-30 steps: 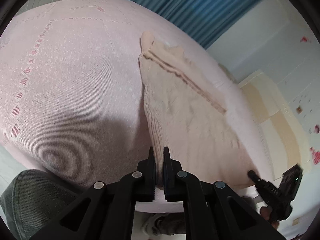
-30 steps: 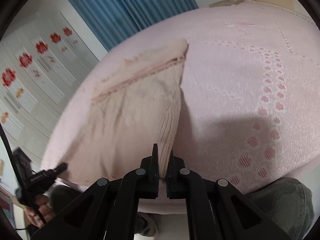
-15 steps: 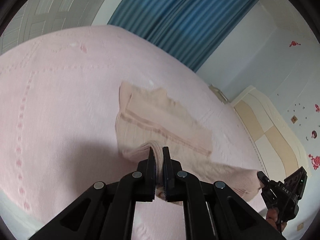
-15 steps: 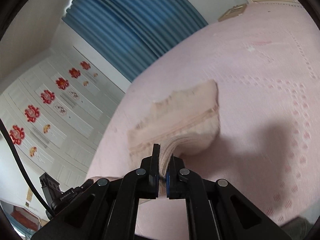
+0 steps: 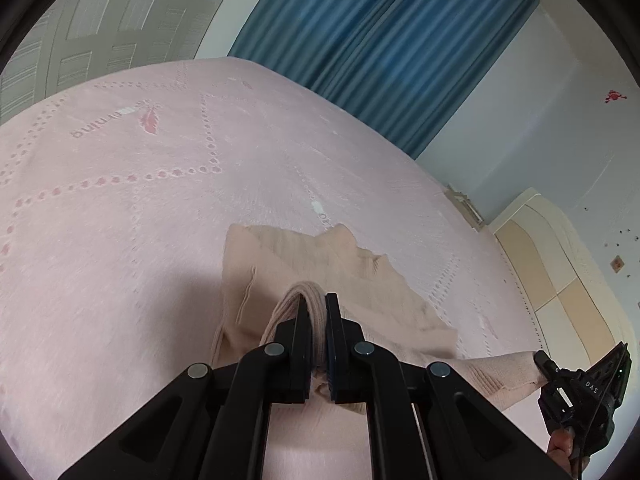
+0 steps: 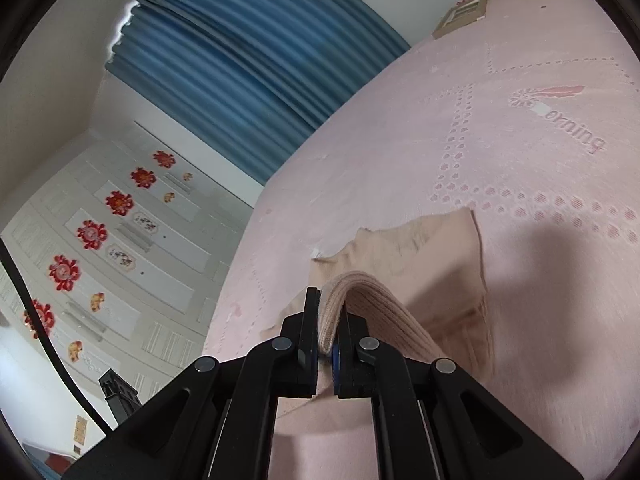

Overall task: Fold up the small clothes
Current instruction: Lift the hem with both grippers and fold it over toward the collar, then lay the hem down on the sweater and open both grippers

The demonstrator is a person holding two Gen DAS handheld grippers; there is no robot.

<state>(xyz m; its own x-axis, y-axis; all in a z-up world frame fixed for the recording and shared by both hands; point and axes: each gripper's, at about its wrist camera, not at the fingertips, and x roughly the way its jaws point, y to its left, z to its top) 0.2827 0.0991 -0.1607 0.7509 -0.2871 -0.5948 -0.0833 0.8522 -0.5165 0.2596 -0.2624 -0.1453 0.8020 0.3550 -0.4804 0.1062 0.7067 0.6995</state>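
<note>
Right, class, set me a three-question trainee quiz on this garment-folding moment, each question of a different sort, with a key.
1. True or false: the left gripper is shut on the beige knit garment.
2. Multiple choice: what is the right gripper doing? A) hanging open above the bed B) clamping a ribbed edge of the garment C) holding the blue curtain
3. Fill in: the far part of the garment lies on the pink ____.

Key: 1 true; 2 B; 3 bedspread.
</note>
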